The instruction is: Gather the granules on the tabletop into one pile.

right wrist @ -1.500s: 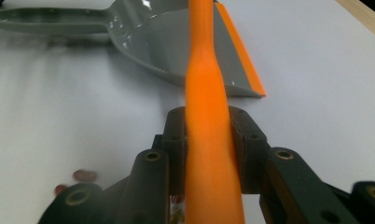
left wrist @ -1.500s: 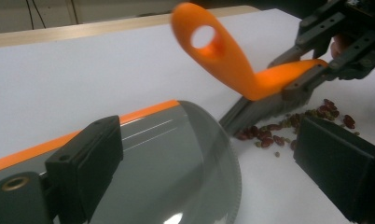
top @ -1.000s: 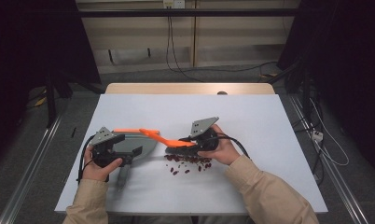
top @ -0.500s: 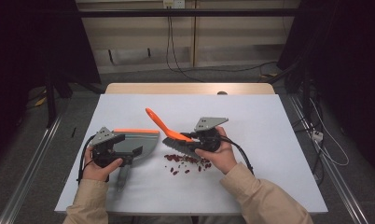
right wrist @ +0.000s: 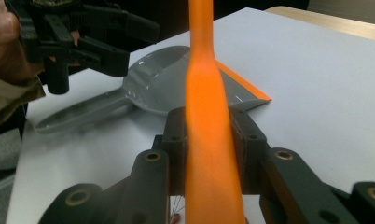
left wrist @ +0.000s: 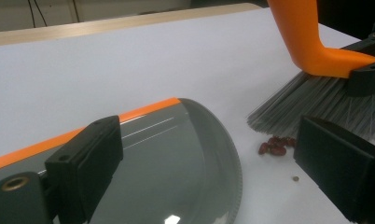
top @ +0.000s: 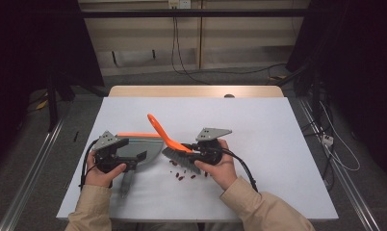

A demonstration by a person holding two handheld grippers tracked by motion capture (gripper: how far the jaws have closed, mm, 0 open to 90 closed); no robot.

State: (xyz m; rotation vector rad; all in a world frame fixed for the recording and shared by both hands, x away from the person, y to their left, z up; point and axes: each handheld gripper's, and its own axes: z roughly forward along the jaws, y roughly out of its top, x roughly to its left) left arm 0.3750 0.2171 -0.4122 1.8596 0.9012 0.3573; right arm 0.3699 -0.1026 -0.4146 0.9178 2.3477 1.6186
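Note:
My right gripper [top: 195, 150] is shut on the neck of an orange-handled brush [top: 163, 132], whose handle slants up to the far left. In the right gripper view both jaws press the orange handle [right wrist: 208, 140]. The grey bristles [left wrist: 316, 98] rest on the white table beside a few red beans [top: 183, 173]. Left of them lies a grey dustpan [top: 142, 147] with an orange edge. My left gripper [top: 134, 158] hovers over the dustpan [left wrist: 176, 163] with its jaws wide open; they press on nothing.
The dustpan's grey handle [top: 126, 181] points toward the table's near edge. The white table [top: 278, 144] has open room to the right and at the back. A wooden strip [top: 196, 91] borders its far edge. Cables trail from both grippers.
My right gripper has shifted right and swung the brush so that its handle, which lay level over the dustpan, now slants up and back. The left gripper and the dustpan have stayed put.

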